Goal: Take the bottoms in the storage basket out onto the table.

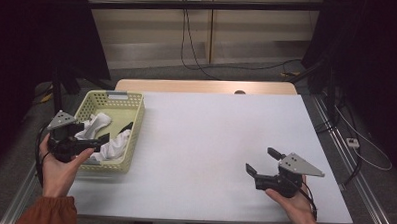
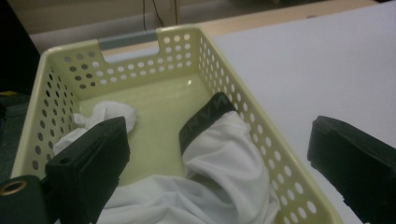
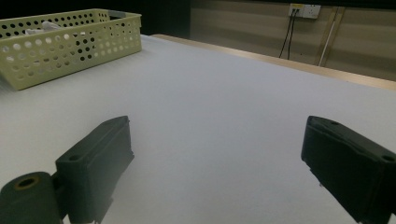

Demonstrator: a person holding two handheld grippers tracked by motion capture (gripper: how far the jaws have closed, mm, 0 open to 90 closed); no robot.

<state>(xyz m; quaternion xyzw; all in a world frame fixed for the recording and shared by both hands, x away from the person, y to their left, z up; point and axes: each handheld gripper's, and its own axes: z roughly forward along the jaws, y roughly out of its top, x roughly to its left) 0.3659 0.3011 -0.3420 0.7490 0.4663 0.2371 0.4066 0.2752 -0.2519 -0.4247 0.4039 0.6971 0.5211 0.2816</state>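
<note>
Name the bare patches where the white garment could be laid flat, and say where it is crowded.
Free: the white tabletop between the basket and the right tongs, and its far half up to the wooden edge. Crowded: the basket, where the white garment lies and the open left tongs hover.

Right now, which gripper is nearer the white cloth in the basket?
Left. The left gripper hovers at the basket, jaws open over the white cloth. The right gripper is far across the table, open above bare surface.
</note>
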